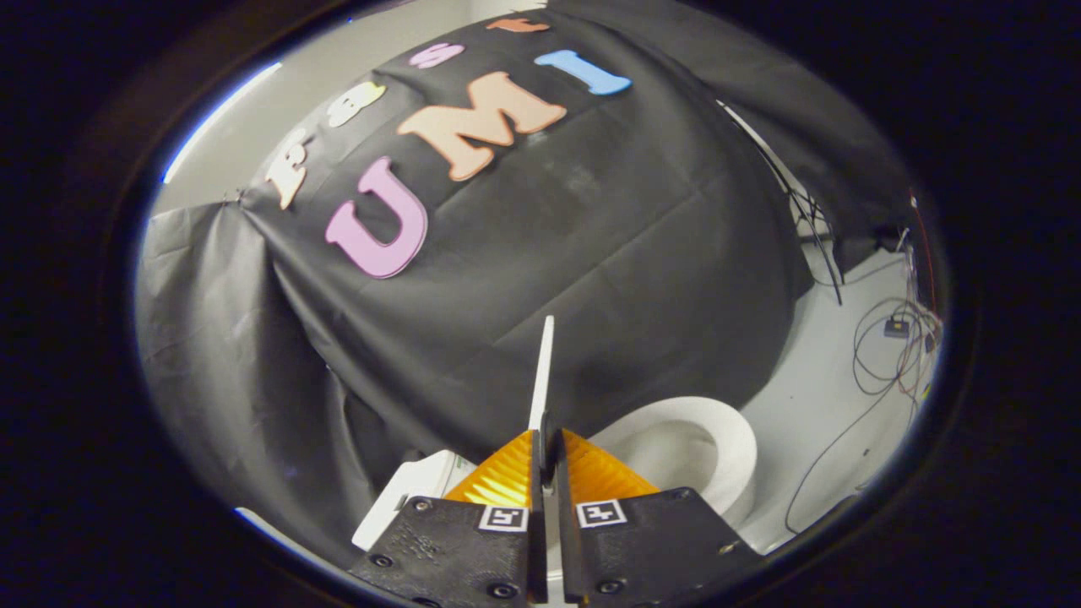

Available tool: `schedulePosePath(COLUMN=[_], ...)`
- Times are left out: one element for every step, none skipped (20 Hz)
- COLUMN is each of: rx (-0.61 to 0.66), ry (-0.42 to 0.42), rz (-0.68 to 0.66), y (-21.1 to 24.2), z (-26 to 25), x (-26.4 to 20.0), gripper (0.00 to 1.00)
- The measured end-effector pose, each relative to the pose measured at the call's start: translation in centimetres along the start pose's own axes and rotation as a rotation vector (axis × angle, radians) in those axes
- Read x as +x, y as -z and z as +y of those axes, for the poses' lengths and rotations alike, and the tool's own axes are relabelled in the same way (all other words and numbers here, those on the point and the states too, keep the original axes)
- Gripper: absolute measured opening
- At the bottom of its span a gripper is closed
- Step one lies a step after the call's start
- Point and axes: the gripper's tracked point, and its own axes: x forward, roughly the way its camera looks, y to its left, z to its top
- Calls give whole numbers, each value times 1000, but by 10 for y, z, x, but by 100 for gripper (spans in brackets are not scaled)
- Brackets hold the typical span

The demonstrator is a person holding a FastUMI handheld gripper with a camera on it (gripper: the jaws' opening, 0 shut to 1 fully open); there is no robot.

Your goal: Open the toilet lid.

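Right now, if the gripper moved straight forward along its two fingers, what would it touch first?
The gripper is shut on the thin white toilet lid, seen edge-on and raised, rising ahead of the jaws. Going on, it would slide along the lid; beyond that, probably the black cloth wall, though depth is unclear.

White toilet lid (540, 371); beside it a white toilet bowl (718, 439), orange ribbed fingers (507, 477) on the black gripper (547, 447) with black-and-white square markers (600, 513), pale grey floor (811, 397)

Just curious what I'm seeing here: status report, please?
Claw shut on toilet lid, lid raised edge-on. Toilet seat uncovered, beside the fingers. Nothing blocking; cables on floor beyond.
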Motion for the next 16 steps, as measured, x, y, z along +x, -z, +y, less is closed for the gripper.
schedulePosePath(rx=[-34,-80,-121,-156,-186,-208,-224,-247,-272,-309,-345,-370,-388,-405,-422,-451], ry=[9,7,-4,-20,-33,-41,-50,-63,-83,-111,-140,-166,-188,-210,-231,-250], rz=[-2,-9,-8,-11,-10,-12,-11,-13,-13,-20,-23,-25,-26,-24,-23,-22], y=[0,1,1,0,2,2,3,3,6,9,13,15,18,23,27,32], z=[11,24,37,49,57,66,74,85,98,112,124,138,149,159,170,181], x=[1,-2,-3,-2,-1,0,2,2,1,0,0,3,4,5,5,7], gripper=[7,7,7,7,8,9,10,11,11,12,12,13,13,13,13,13])
